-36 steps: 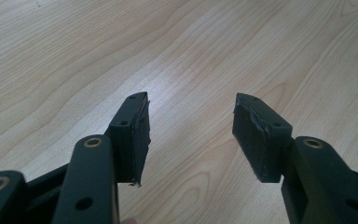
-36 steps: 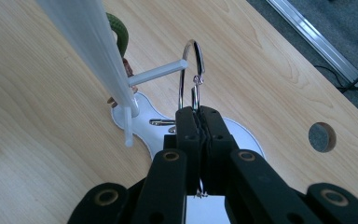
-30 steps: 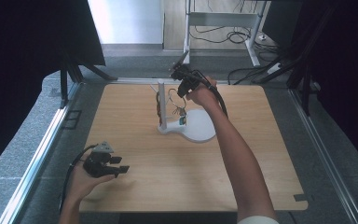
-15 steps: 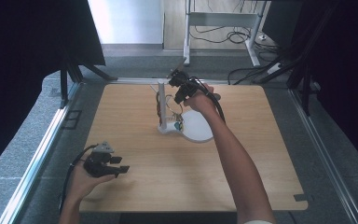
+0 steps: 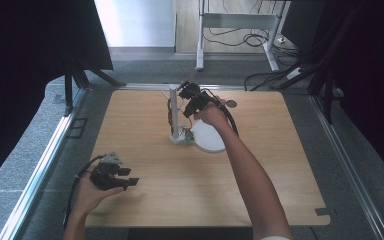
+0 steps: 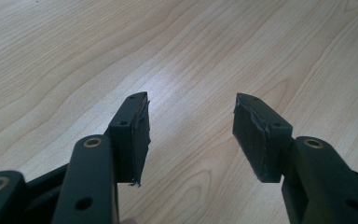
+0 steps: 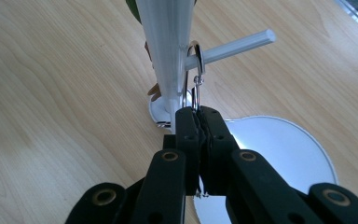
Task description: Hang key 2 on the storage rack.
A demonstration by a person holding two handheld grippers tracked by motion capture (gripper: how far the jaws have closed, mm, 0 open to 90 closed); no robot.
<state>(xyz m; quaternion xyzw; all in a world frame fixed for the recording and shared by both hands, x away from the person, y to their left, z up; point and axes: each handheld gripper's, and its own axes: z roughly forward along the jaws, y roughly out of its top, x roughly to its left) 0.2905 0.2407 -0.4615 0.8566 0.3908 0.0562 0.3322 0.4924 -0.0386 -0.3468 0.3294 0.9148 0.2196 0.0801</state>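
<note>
A white stand (image 5: pixel 172 112) with a round base (image 5: pixel 210 142) rises at the table's far middle. In the right gripper view its post (image 7: pixel 168 51) carries a horizontal white peg (image 7: pixel 235 44), and a silver key ring (image 7: pixel 196 56) is looped over that peg close to the post. My right gripper (image 7: pixel 198 114) is shut on the small metal link just below the ring, and in the high view this right gripper (image 5: pixel 187 95) sits at the post's top. Small charms (image 5: pixel 184 132) hang lower on the stand. My left gripper (image 6: pixel 191 121) is open above bare wood, held low near the front left (image 5: pixel 125 181).
The wooden table (image 5: pixel 280 165) is edged by a metal rail (image 5: pixel 45 160) on the left. The stand's white base plate (image 7: pixel 279 154) lies right under my right gripper. A black cable (image 5: pixel 230 120) trails along the right forearm.
My right gripper has moved down and closer to the stand's post with the ring. The left gripper has stayed where it was.
</note>
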